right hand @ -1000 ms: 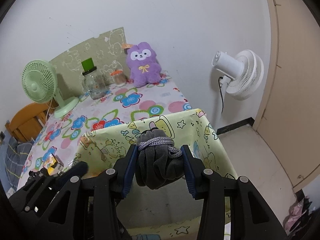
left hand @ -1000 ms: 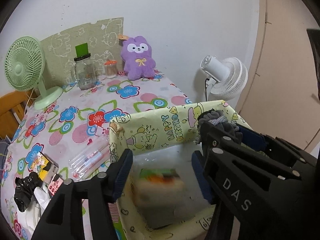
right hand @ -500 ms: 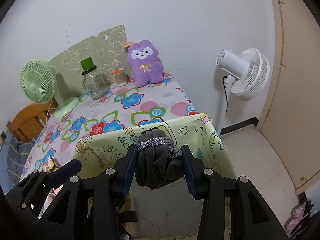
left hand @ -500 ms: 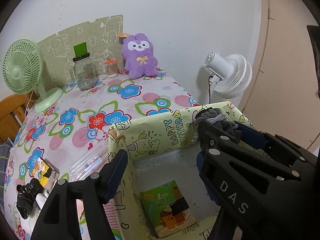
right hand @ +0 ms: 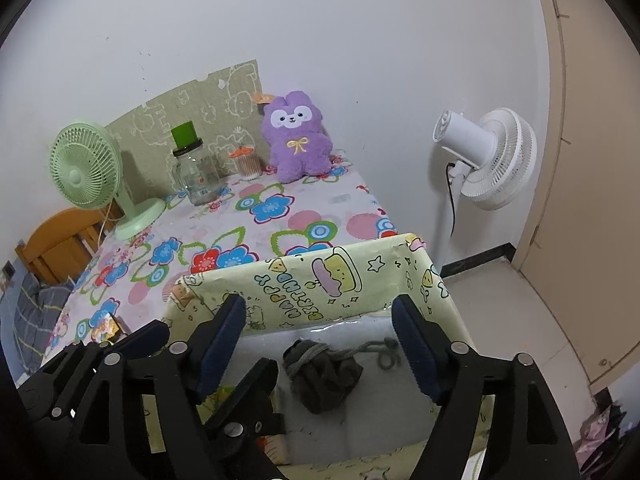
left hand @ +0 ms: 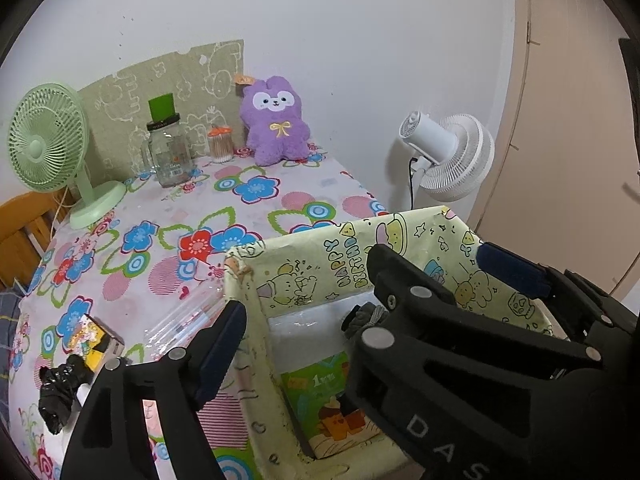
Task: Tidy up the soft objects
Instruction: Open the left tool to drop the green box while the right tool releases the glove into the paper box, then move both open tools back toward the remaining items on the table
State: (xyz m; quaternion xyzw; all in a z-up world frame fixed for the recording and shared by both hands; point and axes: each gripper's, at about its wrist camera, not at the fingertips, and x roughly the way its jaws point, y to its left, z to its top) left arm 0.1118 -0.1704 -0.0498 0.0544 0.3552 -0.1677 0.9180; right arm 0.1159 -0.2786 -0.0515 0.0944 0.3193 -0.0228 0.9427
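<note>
Grey cloth bundle (right hand: 322,376), bound with a knotted cord, lies on the pale floor of a yellow cartoon-print box (right hand: 340,280) at the edge of a flower-patterned table (right hand: 280,216). Right gripper (right hand: 320,344) hangs above it, fingers spread and empty. Left gripper (left hand: 304,312) is likewise spread wide over the box, beside a small picture book (left hand: 332,404) inside.

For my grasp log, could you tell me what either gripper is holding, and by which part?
Nothing: the right gripper and left gripper are open, and the grey bundle lies loose in the box.
</note>
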